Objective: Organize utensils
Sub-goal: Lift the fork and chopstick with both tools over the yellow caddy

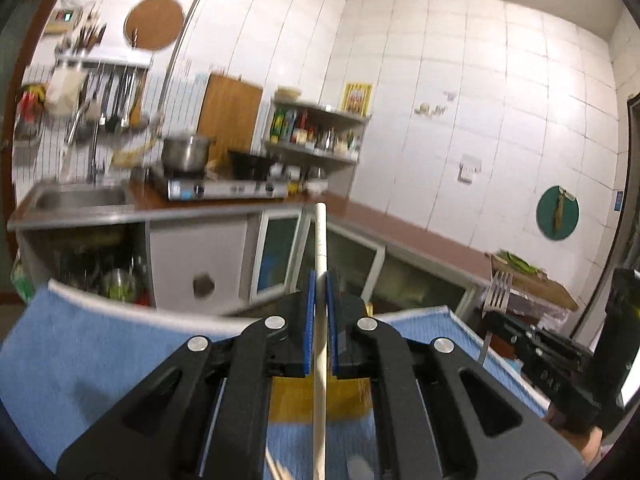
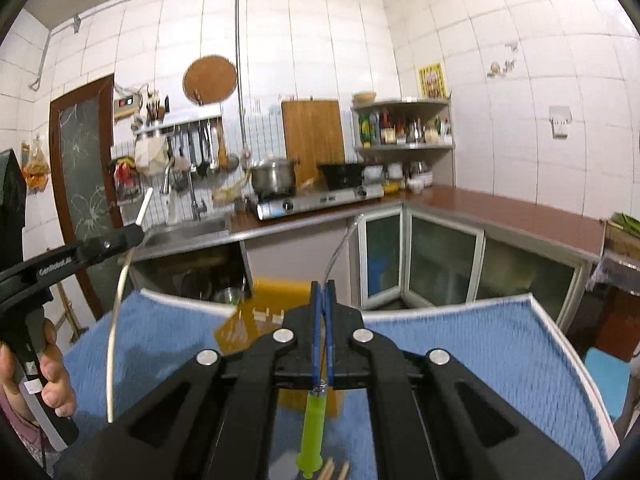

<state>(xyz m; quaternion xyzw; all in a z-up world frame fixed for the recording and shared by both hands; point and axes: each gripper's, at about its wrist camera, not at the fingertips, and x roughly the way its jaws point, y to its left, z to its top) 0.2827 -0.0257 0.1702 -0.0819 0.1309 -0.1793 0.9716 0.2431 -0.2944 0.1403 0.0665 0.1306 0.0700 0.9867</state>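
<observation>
My left gripper [image 1: 321,280] is shut on a cream chopstick [image 1: 321,240] that points up past the fingers; it also shows at the left of the right wrist view [image 2: 116,308]. My right gripper [image 2: 323,286] is shut on a fork with a green handle [image 2: 313,428]; its metal tines [image 1: 498,294] show in the left wrist view at the right. Both grippers are held above a blue mat [image 2: 460,344]. A yellow utensil organizer [image 2: 260,312] lies on the mat below them. Wooden chopstick tips [image 2: 332,470] lie at the bottom edge.
Behind the mat stands a kitchen counter [image 2: 500,208] with a sink [image 1: 80,198], a gas stove [image 2: 320,202] with a steel pot [image 2: 274,176], a cutting board [image 2: 312,132] and a corner shelf of bottles [image 2: 404,128].
</observation>
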